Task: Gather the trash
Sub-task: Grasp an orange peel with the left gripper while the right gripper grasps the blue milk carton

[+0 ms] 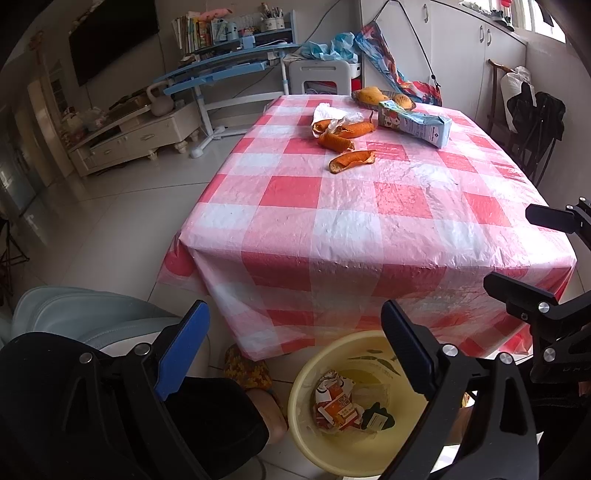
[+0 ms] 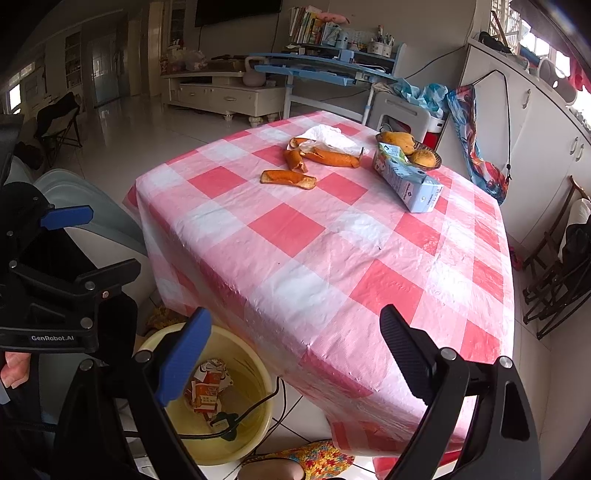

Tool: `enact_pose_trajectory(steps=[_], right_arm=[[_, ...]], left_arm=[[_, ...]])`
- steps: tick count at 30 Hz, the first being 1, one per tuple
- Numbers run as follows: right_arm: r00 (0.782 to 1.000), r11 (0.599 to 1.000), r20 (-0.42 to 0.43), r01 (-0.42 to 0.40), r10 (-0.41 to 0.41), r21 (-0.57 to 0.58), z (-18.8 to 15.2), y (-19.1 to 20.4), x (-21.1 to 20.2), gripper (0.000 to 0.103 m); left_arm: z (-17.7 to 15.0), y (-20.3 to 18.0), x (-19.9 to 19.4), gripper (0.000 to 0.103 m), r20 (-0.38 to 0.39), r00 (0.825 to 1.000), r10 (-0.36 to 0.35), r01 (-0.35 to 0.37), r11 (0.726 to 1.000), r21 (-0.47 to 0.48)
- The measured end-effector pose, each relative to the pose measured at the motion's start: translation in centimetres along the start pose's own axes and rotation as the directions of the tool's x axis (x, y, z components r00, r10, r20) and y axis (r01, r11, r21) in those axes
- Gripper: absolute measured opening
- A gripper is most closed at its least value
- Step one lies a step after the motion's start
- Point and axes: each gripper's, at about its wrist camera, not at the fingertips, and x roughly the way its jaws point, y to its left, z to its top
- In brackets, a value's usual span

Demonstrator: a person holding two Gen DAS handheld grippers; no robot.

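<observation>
Orange peel strip (image 2: 288,178), upper centre of frame, lies nearest: advance spread, empty right gripper (image 2: 295,354) there; left gripper (image 1: 295,350), likewise spread, waits above yellow bin (image 1: 347,406).

We're in somebody's living room: checked plastic cloth over the table (image 1: 369,206), a wall-mounted TV (image 1: 110,33) above a cream cabinet (image 1: 136,136), a child's blue study desk (image 1: 229,66) stacked with books (image 1: 195,31), glossy tiled floor (image 1: 110,221).

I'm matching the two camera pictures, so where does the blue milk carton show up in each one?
Left wrist view: milk carton lies upper right of centre, on the far tabletop.
Right wrist view: milk carton right of centre, on its side.
Shared landmark: the fruit bowl right behind it.
</observation>
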Motion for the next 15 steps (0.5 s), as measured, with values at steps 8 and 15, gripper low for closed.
enact_pose_trajectory(steps=[8,15], right_arm=[[1.0,1.0,-0.006,-0.008,0.008,-0.009,0.0,0.2,0.2,0.088],[1.0,0.995,0.011,0.008,-0.007,-0.1,2.1,-0.5,0.1,0.088]], left_arm=[[0.0,0.0,0.1,0.09,-0.004,1.0,-0.014,0.014,1.0,-0.006],[3.7,0.0,0.2,0.09,0.004,0.995,-0.102,0.102,0.995,-0.017]])
